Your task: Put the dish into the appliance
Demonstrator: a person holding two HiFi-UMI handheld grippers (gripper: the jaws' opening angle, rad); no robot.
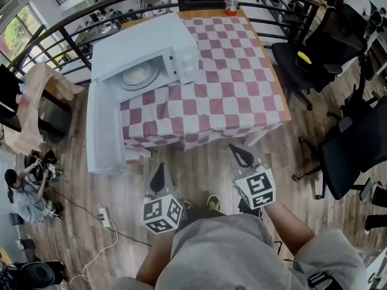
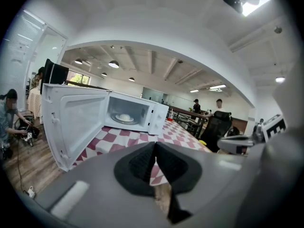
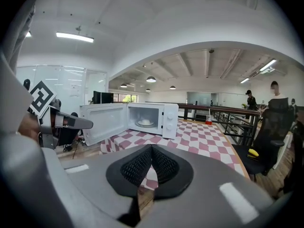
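Left gripper (image 1: 160, 171) and right gripper (image 1: 239, 154) are pinched shut, empty; well beyond their fingertips the dish (image 1: 140, 74) sits, seemingly on the turntable, inside the microwave (image 1: 181, 47). Placing looks done; next, swing its door (image 1: 103, 132) closed

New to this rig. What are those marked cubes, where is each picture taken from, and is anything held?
No robot: a person holds a two-jaw tool in each hand; the cubes are part of them. One picture comes from a head camera looking down; the others from cameras riding on each tool. The left hand-held gripper and right hand-held gripper both have jaws together, empty. On the checked table stands a white microwave, door open, the dish inside; a red cup sits at the far end.
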